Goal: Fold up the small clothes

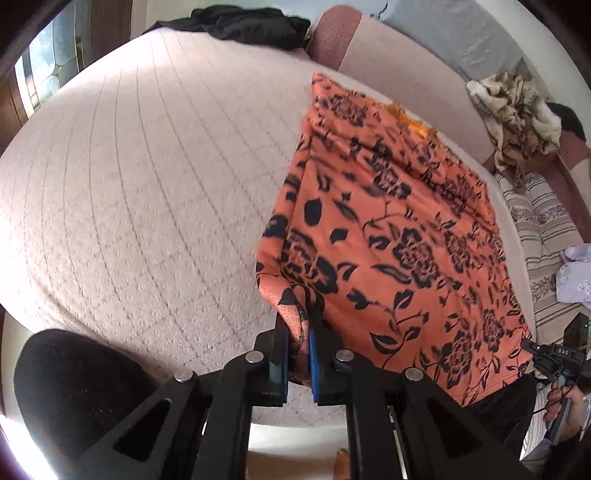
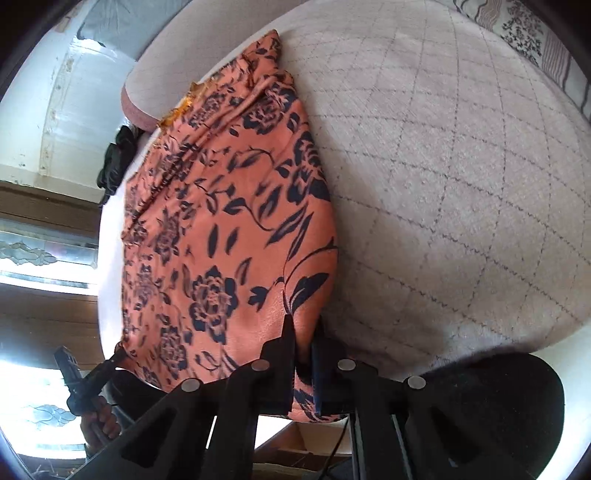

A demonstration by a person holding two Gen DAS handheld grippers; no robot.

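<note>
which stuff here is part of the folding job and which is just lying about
In the job:
- orange floral garment
- left gripper, shut on its near corner
- right gripper, shut on the other near corner

Just lying about:
- black clothing at the bed's far edge
- tan patterned blanket
- striped pillow

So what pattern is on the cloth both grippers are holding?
Orange cloth with dark navy-black flowers and leaves; the left wrist view shows it best.
</note>
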